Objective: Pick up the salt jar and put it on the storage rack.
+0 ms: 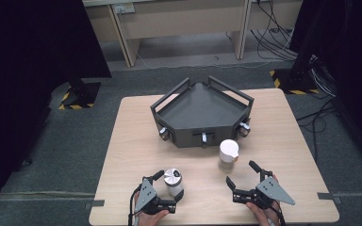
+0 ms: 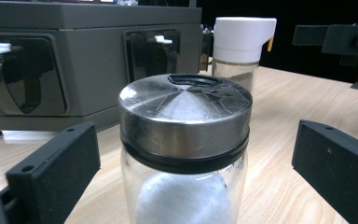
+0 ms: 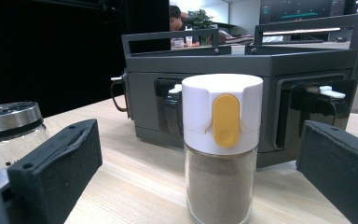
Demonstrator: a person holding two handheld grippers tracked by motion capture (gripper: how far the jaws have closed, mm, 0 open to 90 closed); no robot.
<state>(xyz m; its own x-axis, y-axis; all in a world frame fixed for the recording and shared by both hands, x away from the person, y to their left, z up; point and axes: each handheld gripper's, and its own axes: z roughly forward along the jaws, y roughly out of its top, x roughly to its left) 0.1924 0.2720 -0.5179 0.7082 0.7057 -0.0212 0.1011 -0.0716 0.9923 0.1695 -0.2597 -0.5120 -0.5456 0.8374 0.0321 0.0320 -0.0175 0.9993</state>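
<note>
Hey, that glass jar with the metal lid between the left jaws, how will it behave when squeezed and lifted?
The jar looks like rigid glass, so probably slippery and breakable if squeezed hard. White powder fills it, so likely fairly heavy. Upright on the table, it should stay stable.

High view: fixed above the desk's [image 1: 136, 141] near edge, facing forward and down, far enough to take in the whole top. Left gripper view: low over the near edge, very close to the steel-lidded jar [image 2: 185, 140], facing the grey rack [image 2: 88, 65]. Right gripper view: equally low, close to the white-capped shaker [image 3: 221, 154], same heading. All three share rack, jar and shaker.
</note>
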